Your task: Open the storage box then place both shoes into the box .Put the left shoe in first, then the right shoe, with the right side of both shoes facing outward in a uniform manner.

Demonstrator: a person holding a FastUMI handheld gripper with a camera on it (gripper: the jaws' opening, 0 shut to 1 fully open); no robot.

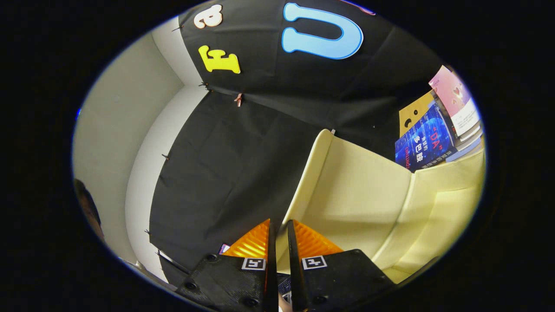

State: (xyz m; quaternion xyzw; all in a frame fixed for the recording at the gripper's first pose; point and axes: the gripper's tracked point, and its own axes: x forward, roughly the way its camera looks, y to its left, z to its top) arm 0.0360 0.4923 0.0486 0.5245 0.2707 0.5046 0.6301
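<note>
Just ahead of the fingers [278, 234], and stretching off to their right, stands one pale-yellow, smooth-walled plastic storage box [364, 195], tilted in the gripper view, with a broad flat panel meeting a second face along a rounded fold. Cannot tell whether that panel is the raised lid or a side wall, so cannot judge for certain whether the box is open yet. Two fingers, drawn nearly together with only a thin slit between them, nothing visibly clamped there; likely held closed for hooking or pushing the lid rather than gripping. Beyond the box, against the black cloth wall [243, 164], leans a small stack of books [438, 130]: roughly three or four, led by one blue glossy cover and one pink-and-white cover, probably parked there as clutter out of the working path. Shoes: none to count here, so both placements remain ahead.
</note>
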